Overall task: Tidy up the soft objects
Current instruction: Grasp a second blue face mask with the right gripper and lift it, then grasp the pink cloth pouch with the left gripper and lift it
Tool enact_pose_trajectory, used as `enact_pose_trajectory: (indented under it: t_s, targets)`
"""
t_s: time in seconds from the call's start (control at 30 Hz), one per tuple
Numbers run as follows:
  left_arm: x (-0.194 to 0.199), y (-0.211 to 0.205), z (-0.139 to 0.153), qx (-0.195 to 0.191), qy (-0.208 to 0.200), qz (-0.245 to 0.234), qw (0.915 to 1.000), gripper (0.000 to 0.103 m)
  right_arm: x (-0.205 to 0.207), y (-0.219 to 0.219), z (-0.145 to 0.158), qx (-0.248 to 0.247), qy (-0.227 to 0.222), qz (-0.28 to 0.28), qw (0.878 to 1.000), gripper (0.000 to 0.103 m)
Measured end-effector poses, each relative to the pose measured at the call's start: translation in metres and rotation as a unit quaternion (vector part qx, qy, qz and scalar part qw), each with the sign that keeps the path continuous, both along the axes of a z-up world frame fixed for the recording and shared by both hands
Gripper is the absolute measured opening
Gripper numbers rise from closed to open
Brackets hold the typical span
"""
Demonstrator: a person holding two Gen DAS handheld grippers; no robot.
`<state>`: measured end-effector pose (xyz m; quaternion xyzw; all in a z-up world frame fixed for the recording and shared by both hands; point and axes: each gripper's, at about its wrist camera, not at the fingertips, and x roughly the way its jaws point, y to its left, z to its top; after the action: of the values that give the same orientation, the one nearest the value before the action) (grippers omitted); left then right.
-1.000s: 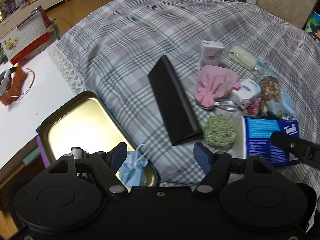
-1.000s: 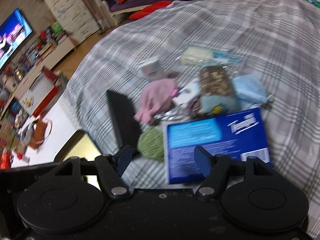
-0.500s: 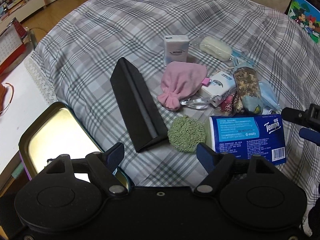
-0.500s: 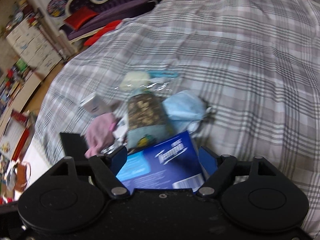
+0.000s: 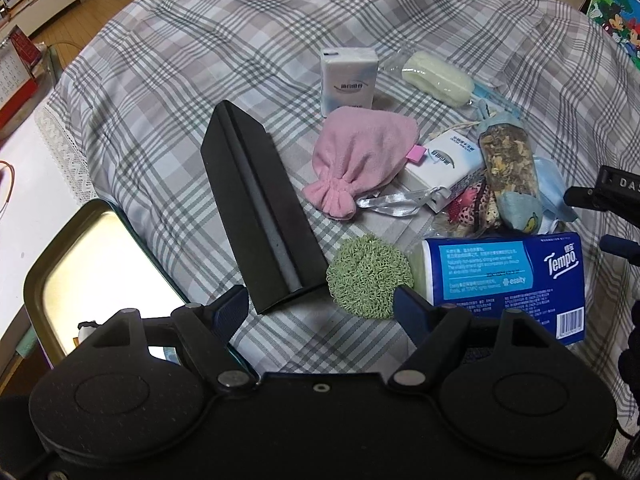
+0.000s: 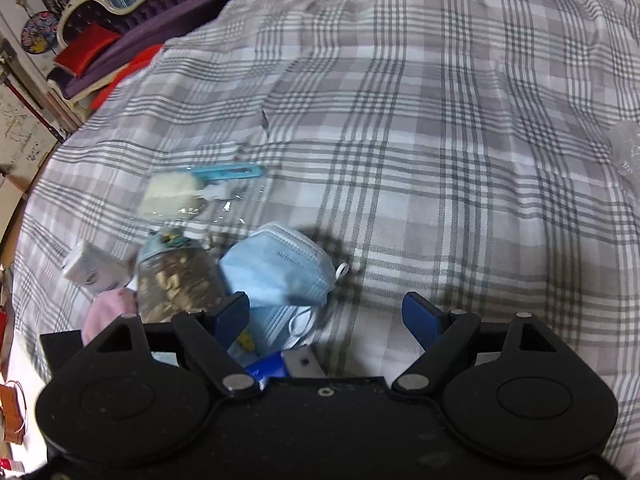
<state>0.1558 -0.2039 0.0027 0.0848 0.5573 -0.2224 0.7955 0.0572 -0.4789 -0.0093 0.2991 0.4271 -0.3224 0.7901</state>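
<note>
Soft things lie in a cluster on the plaid cloth (image 5: 200, 60). In the left wrist view I see a pink drawstring pouch (image 5: 360, 160), a green knitted pad (image 5: 370, 276), a blue Tempo tissue pack (image 5: 508, 280), a patterned pouch (image 5: 508, 168) and a cream sponge (image 5: 436, 76). My left gripper (image 5: 320, 308) is open and empty, just short of the green pad. My right gripper (image 6: 328, 316) is open and empty, hovering by a light blue face mask (image 6: 280, 268); part of it shows at the left wrist view's right edge (image 5: 608, 196).
A black folded case (image 5: 260, 212) lies left of the cluster. A gold tin tray (image 5: 92, 264) sits at the lower left beside the white table (image 5: 24, 168). Two small white tissue packs (image 5: 348, 80) stand among the soft things. A sofa (image 6: 120, 40) stands far behind.
My left gripper has swung right from the tin tray toward the green pad. My right gripper has moved forward past the Tempo pack to the blue mask. Both stayed open.
</note>
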Motion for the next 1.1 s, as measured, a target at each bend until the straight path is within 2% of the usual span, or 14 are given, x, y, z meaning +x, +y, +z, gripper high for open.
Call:
enact_pose_trajectory:
  t_s: [0.17, 0.33, 0.53, 0.57, 0.63, 0.67, 0.73, 0.9, 1.0, 1.1]
  targets:
    - [0.003, -0.005, -0.007, 0.006, 0.01, -0.002, 0.9999, 0.075, 0.015, -0.006, -0.012, 0.032, -0.004, 0.005, 0.999, 0.084]
    - [0.005, -0.011, -0.009, 0.01, 0.013, -0.006, 0.9999, 0.075, 0.031, -0.008, -0.02, 0.062, -0.021, -0.01, 0.998, 0.089]
    - [0.012, -0.018, -0.007, 0.012, 0.008, -0.01, 0.9999, 0.075, 0.043, -0.008, -0.028, 0.051, -0.031, -0.033, 0.998, 0.089]
    - [0.015, -0.019, -0.006, 0.011, 0.006, -0.009, 0.9999, 0.075, 0.044, -0.007, -0.029, 0.048, -0.033, -0.031, 0.998, 0.087]
    - [0.02, -0.022, -0.005, 0.011, 0.003, -0.006, 0.9999, 0.075, 0.046, -0.005, -0.032, 0.032, -0.028, -0.025, 0.999, 0.073]
    - [0.022, -0.024, -0.004, 0.011, 0.001, -0.006, 0.9999, 0.075, 0.047, -0.004, -0.033, 0.023, -0.025, -0.021, 0.999, 0.07]
    - [0.028, -0.029, -0.004, 0.011, -0.003, -0.006, 0.9999, 0.075, 0.045, -0.004, -0.035, 0.005, -0.025, -0.02, 0.999, 0.052]
    - [0.044, -0.05, -0.009, 0.022, -0.011, -0.013, 0.9996, 0.075, 0.028, -0.014, -0.026, -0.013, -0.087, -0.047, 0.995, 0.049]
    - [0.051, -0.063, -0.016, 0.021, -0.001, -0.018, 0.9996, 0.075, 0.017, -0.022, -0.021, -0.012, -0.126, -0.073, 0.989, 0.049]
    - [0.049, -0.075, -0.016, 0.011, 0.008, -0.031, 0.9994, 0.075, 0.008, -0.027, -0.02, -0.016, -0.146, -0.093, 0.985, 0.05]
